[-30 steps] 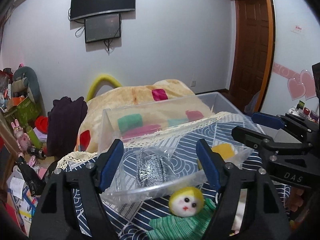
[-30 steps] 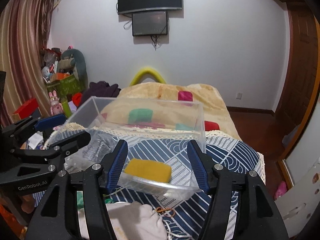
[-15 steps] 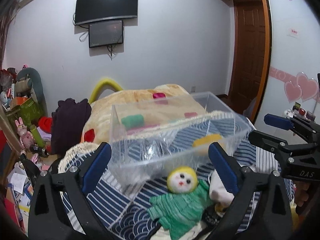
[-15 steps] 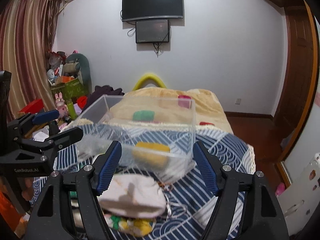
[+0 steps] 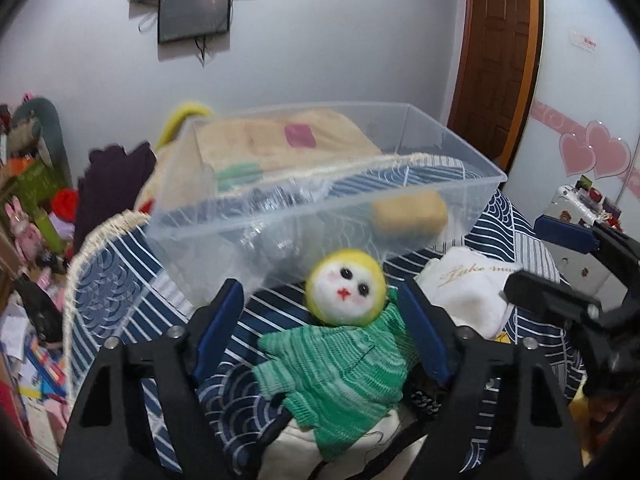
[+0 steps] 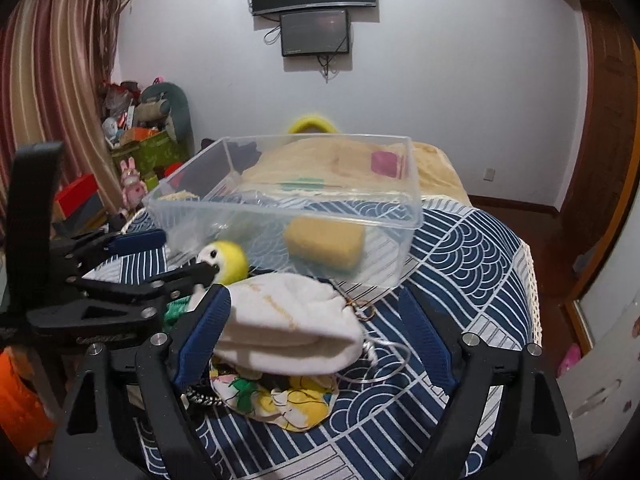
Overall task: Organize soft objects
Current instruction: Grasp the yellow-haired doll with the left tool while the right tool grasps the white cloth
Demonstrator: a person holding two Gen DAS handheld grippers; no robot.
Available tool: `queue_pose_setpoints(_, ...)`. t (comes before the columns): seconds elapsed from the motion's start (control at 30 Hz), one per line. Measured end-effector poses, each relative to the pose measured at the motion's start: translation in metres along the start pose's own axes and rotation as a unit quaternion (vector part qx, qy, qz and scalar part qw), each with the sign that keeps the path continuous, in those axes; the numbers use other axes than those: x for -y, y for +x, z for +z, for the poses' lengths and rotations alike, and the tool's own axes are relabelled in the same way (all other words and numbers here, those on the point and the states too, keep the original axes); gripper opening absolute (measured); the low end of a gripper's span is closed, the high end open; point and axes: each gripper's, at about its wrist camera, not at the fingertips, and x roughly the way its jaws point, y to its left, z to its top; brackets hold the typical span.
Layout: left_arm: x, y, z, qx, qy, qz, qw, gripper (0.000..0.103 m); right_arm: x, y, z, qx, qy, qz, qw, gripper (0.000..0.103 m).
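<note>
A clear plastic bin [image 5: 472, 196] [image 6: 414, 224] stands on the blue patterned table and holds a yellow sponge [image 5: 408, 214] [image 6: 324, 240] and a shiny silver packet [image 5: 272, 200]. A doll with a yellow head and green knitted sweater [image 5: 344, 356] lies between the open fingers of my left gripper [image 5: 322, 328], just in front of the bin. A folded white cloth [image 6: 288, 324] [image 5: 468, 288] lies between the open fingers of my right gripper [image 6: 316, 336]. Neither gripper is closed on anything.
A yellow-and-green printed fabric [image 6: 280, 396] and thin cords [image 6: 380, 360] lie under the white cloth. The left gripper [image 6: 132, 264] shows at the left of the right wrist view. A bed with a beige blanket [image 6: 436, 168] lies behind the table, clutter at the left.
Both grippers have pulled back from the bin and dropped lower. The left now straddles the doll and the right straddles the white cloth. The bin rests on the table.
</note>
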Motion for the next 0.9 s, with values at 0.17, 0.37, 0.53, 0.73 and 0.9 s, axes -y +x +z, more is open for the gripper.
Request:
queue_pose_setpoints(0.17, -0.001, 0.016, -0.002, -0.022, -0.018, -0.016, 0.9995, 0.065, -0.006, 0.01, -0.008, -0.014, -0.012, 0.005, 1.0, 0.084)
queue_pose_setpoints(0.37, 0.002, 0.026, -0.005, -0.034, -0.024, -0.048, 0.998, 0.043, -0.011, 0.023, -0.016, -0.038, -0.022, 0.015, 0.999, 0.059)
queue_pose_setpoints(0.53, 0.009, 0.018, -0.008, -0.016, -0.007, -0.038, 0.9991, 0.041, -0.011, 0.019, -0.017, -0.03, -0.023, 0.01, 0.999, 0.029)
queue_pose_setpoints(0.73, 0.005, -0.005, -0.006, 0.016, -0.013, -0.028, 0.9994, 0.041, -0.005, 0.01, -0.016, -0.018, -0.012, 0.008, 1.0, 0.013)
queue_pose_setpoints(0.9, 0.0, -0.03, -0.003, 0.046, -0.012, -0.018, 0.9987, 0.041, -0.002, -0.005, -0.011, 0.006, -0.008, -0.001, 1.0, 0.012)
